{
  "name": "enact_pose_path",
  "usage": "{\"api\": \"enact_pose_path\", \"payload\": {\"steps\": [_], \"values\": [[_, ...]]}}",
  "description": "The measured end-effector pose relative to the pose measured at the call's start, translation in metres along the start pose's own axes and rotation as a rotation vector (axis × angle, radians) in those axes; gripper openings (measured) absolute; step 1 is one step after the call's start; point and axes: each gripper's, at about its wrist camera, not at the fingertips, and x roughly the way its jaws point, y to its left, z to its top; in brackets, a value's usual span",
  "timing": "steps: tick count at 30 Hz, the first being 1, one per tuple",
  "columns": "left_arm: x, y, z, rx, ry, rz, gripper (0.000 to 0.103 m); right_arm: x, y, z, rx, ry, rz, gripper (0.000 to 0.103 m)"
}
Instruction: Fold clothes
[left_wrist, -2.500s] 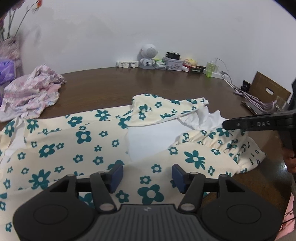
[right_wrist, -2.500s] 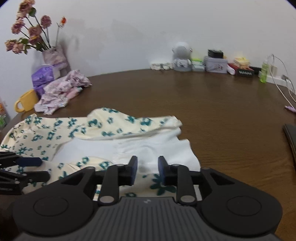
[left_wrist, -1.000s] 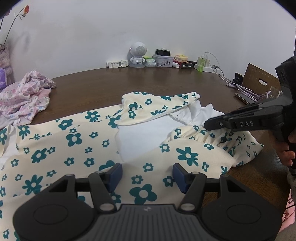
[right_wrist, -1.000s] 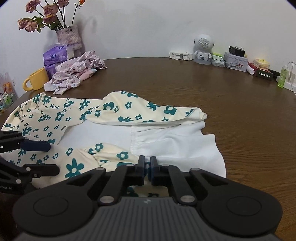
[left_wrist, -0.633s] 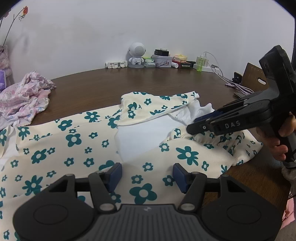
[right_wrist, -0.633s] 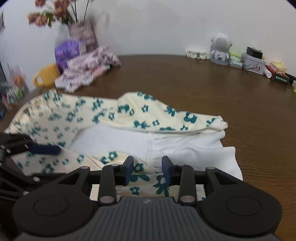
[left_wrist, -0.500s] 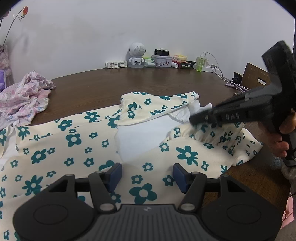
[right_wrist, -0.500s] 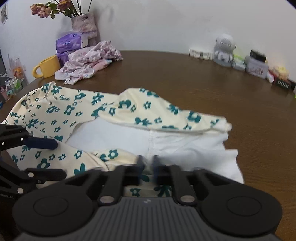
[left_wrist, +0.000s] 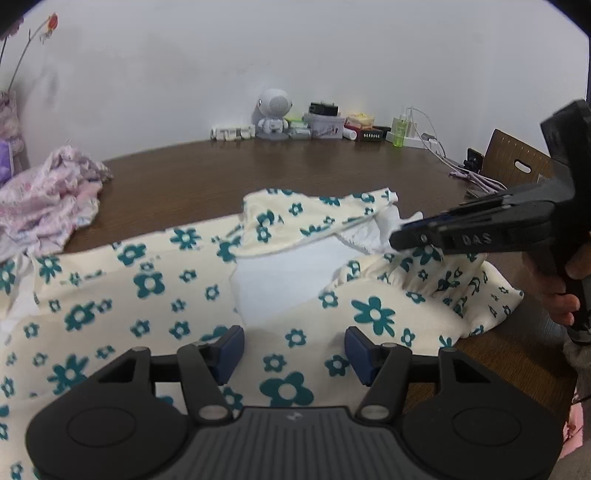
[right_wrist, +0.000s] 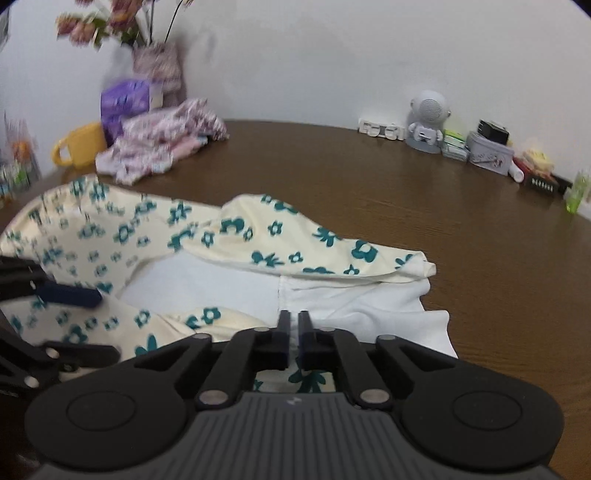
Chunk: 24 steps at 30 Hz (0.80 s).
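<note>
The brown wooden table (left_wrist: 332, 166) carries everything. Spread over its near side lies the garment (left_wrist: 110, 288), cream with teal flowers, its long axis running left to right across the table's front. The gathered waistband end points to the right, and the top layer is turned back there, showing the white lining (right_wrist: 229, 284). One flowered flap (right_wrist: 295, 240) is folded over the lining's far edge.

A crumpled pink floral cloth (right_wrist: 162, 144) sits heaped at the far left, well apart from the garment. Beside it stand a yellow mug (right_wrist: 79, 146), a purple tissue pack (right_wrist: 122, 103) and a vase (right_wrist: 157, 68) holding dried flowers; what the mug holds cannot be told. Along the wall stand a small white robot figure (left_wrist: 273, 118), a grey tin (left_wrist: 325, 127) with its lid on, and a green bottle (left_wrist: 399, 129).

The left tool (left_wrist: 293, 349) hangs released, its blue pads wide apart just above the flowered fabric near the table's front edge. The right tool (right_wrist: 293, 332) is clenched, fingers nearly touching over the waistband; whether fabric is pinched between them cannot be told.
</note>
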Motion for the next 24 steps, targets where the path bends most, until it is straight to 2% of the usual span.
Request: {"api": "enact_pose_path", "payload": {"steps": [3, 7, 11, 14, 19, 24], "values": [[-0.001, 0.003, 0.005, 0.001, -0.004, 0.02, 0.059, -0.009, -0.003, -0.003, 0.021, -0.019, -0.002, 0.034], [0.008, 0.009, 0.003, -0.015, 0.038, 0.015, 0.059, -0.017, -0.008, -0.01, 0.038, -0.017, -0.022, 0.038], [0.009, 0.009, 0.001, -0.014, 0.029, 0.016, 0.06, -0.02, -0.017, -0.018, 0.073, 0.005, -0.039, 0.038], [0.009, 0.009, 0.0, -0.018, 0.024, 0.016, 0.06, -0.016, -0.023, -0.022, 0.122, 0.024, -0.03, 0.038], [0.009, 0.008, -0.001, -0.009, 0.02, 0.02, 0.06, -0.014, -0.02, -0.025, 0.132, 0.032, 0.001, 0.011], [0.009, 0.008, -0.001, -0.016, 0.015, 0.018, 0.06, -0.02, -0.019, -0.022, 0.135, 0.005, -0.03, 0.008]]}}
